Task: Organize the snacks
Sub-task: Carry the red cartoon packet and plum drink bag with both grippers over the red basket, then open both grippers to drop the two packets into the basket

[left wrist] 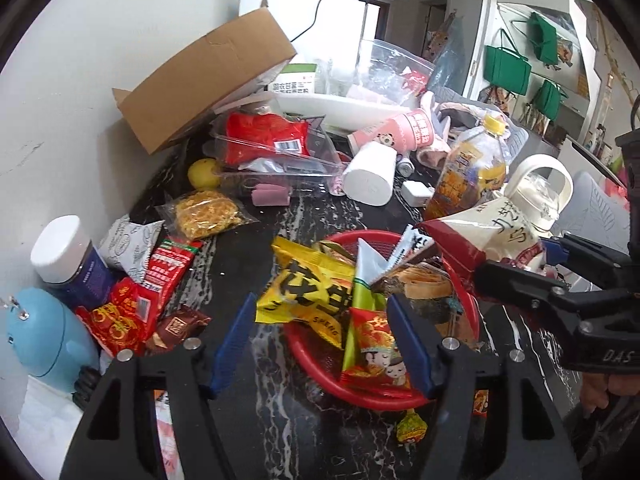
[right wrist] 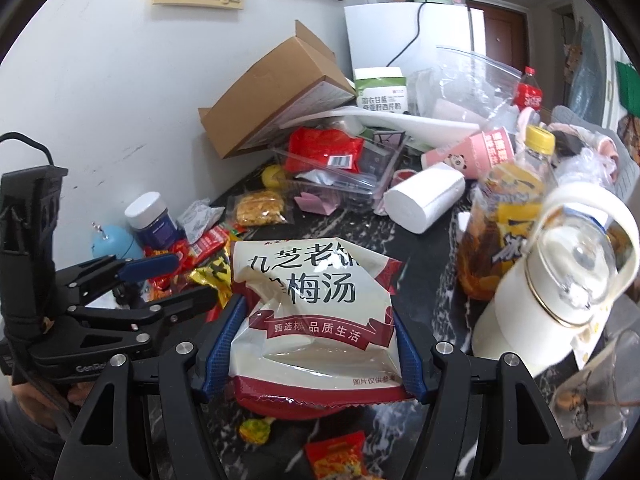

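**Big pouch carried to a basket already heaped**

Right gripper (right wrist: 316,320) clamped on the white-and-maroon pouch (right wrist: 312,304), blue pads pressed against both side edges and the film buckled between them. Held by the sides, probably so the broad pouch can be lowered flat onto the pile. Seen from the left wrist, poised over the far right rim of the red basket (left wrist: 400,400), not yet resting.

Left gripper (left wrist: 324,340) spread apart just above the basket's near side, nothing pinched; a red cartoon sachet (left wrist: 380,352) and a green stick pack (left wrist: 360,312) lying loose between the fingers, likely just let go.

Inside the basket: a yellow packet (left wrist: 308,284), the green stick, the red sachet, brown wrapped pieces further back. Nearly full, contents spilling over the near left rim.

Outside, still unsorted: red packets (left wrist: 132,308) at left by the blue jar (left wrist: 68,260), a noodle cake (left wrist: 208,212) further back, a small candy (left wrist: 412,428) near the basket. Far off, a clear tray (left wrist: 276,160) holding a red bag (left wrist: 264,136).
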{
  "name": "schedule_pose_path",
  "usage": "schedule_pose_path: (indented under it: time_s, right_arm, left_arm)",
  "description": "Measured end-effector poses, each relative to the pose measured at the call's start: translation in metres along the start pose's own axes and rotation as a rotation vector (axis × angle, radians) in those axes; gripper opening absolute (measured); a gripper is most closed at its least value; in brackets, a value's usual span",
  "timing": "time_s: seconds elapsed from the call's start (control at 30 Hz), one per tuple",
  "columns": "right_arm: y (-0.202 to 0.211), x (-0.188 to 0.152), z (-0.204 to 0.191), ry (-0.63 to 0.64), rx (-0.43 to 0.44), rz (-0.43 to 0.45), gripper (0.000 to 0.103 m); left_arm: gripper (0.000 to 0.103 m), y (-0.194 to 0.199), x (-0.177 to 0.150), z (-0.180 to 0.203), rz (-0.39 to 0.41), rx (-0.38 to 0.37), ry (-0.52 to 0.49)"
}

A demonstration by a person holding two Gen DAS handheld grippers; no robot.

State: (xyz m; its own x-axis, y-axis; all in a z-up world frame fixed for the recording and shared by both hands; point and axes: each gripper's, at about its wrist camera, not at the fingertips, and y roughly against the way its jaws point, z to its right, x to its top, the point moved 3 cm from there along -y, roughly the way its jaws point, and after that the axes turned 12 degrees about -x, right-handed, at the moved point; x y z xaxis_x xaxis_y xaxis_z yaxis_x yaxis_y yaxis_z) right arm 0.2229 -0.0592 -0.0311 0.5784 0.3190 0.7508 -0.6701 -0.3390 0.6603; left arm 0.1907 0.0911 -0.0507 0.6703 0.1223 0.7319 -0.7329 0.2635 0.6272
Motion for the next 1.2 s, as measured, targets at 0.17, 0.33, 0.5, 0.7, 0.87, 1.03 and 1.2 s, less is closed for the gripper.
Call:
schedule_pose_path:
  time_s: [0.17, 0.33, 0.5, 0.7, 0.87, 1.03, 1.2]
  right_arm:
    - [-0.02, 0.006, -0.013, 0.017, 0.006, -0.01, 0.069]
    - [-0.038, 0.003, -0.025, 0.031, 0.038, -0.038, 0.069]
    - [-0.055, -0.001, -0.034, 0.069, 0.018, -0.063, 0.069]
    - [-0.068, -0.004, -0.035, 0.068, 0.016, -0.088, 0.071]
    - [-0.062, -0.001, -0.034, 0.072, 0.011, -0.084, 0.08]
    - [-0.051, 0.003, -0.035, 0.08, 0.0, -0.065, 0.082]
    - [-0.035, 0.006, -0.034, 0.073, -0.011, -0.041, 0.082]
  left_arm:
    - [0.067, 0.007, 0.001, -0.015, 0.004, 0.042, 0.028]
    - [0.067, 0.007, -0.003, -0.028, 0.0, 0.065, 0.056]
    - [0.067, 0.005, -0.006, -0.035, -0.012, 0.078, 0.069]
    - [0.067, 0.003, -0.008, -0.036, -0.028, 0.077, 0.066]
    - [0.067, 0.004, -0.008, -0.033, -0.033, 0.074, 0.061]
    - [0.067, 0.011, -0.005, -0.027, -0.02, 0.076, 0.043]
    - [0.067, 0.02, 0.0, -0.019, -0.006, 0.077, 0.026]
